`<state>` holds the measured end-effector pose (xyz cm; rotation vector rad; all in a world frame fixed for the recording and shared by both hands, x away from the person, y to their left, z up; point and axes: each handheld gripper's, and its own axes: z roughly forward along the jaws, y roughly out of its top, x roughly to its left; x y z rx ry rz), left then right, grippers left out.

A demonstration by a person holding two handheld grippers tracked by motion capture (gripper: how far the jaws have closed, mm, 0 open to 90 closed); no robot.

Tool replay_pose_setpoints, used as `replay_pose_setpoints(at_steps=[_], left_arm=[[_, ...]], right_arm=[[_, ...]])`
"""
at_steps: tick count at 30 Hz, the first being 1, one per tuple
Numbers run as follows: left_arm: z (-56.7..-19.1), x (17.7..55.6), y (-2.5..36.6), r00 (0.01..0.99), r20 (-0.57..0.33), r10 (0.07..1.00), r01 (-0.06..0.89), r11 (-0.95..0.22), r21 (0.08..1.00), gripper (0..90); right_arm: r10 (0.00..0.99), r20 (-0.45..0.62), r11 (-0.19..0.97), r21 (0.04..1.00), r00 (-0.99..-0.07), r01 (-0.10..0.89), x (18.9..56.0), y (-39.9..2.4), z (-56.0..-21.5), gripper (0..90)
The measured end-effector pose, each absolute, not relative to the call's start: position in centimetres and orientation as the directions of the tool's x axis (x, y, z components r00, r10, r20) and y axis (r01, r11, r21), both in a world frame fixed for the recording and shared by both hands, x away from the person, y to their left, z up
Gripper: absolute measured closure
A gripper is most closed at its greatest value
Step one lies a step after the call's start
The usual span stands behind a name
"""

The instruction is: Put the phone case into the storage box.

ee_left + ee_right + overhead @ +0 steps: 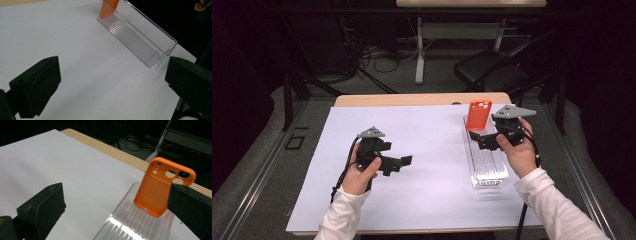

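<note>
An orange phone case point(478, 114) stands upright, leaning slightly, at the far end of a long clear plastic tray point(486, 162) on the right of the white sheet. In the right gripper view the case point(162, 187) rises from the tray's ribbed floor point(125, 225), just beyond my right gripper point(115, 207), which is open with nothing between its jaws. My right gripper point(479, 140) hovers at the tray's right side near the case. My left gripper point(404, 162) is open over bare paper at centre left; its view shows the tray point(140, 35) and the case's foot point(108, 8) farther off.
A white sheet point(422, 165) covers most of the wooden table point(412, 99). Beyond the table stand a black chair point(492, 70), a desk leg and floor cables. Bare paper lies between the two grippers and toward the near edge.
</note>
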<state>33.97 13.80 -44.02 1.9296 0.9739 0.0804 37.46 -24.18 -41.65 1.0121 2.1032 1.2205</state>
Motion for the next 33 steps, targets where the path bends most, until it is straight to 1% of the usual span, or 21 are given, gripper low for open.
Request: replay_pose_setpoints(at_steps=[8, 18, 22, 28, 33], left_arm=[[-44.0, 34.0, 13.9, 0.68, -0.323, 0.658, 0.595, -0.237, 0.768, 0.6], [-44.0, 33.9, 14.0, 0.681, -0.324, 0.657, 0.595, -0.239, 0.767, 0.6], [-43.9, 33.9, 14.0, 0.682, -0.323, 0.656, 0.595, -0.239, 0.768, 0.6], [-44.0, 33.9, 14.0, 0.681, -0.32, 0.659, 0.595, -0.242, 0.766, 0.6], [-44.0, 33.9, 14.0, 0.685, -0.317, 0.656, 0.59, -0.245, 0.769, 0.6]], right_arm=[[0.783, -0.064, 0.329, 0.887, -0.619, 0.324, 35.3, -23.0, -42.6, 1.4], [0.751, 0.022, 0.292, 0.885, -0.66, 0.362, 33.4, -21.7, -44.8, 2.0], [0.745, 0.009, 0.307, 0.883, -0.667, 0.355, 32.9, -21.3, -45.5, 2.0], [0.727, 0.047, 0.28, 0.89, -0.685, 0.359, 32.1, -20.9, -46.5, 2.1], [0.723, 0.057, 0.27, 0.894, -0.688, 0.357, 31.6, -20.9, -47.2, 2.1]])
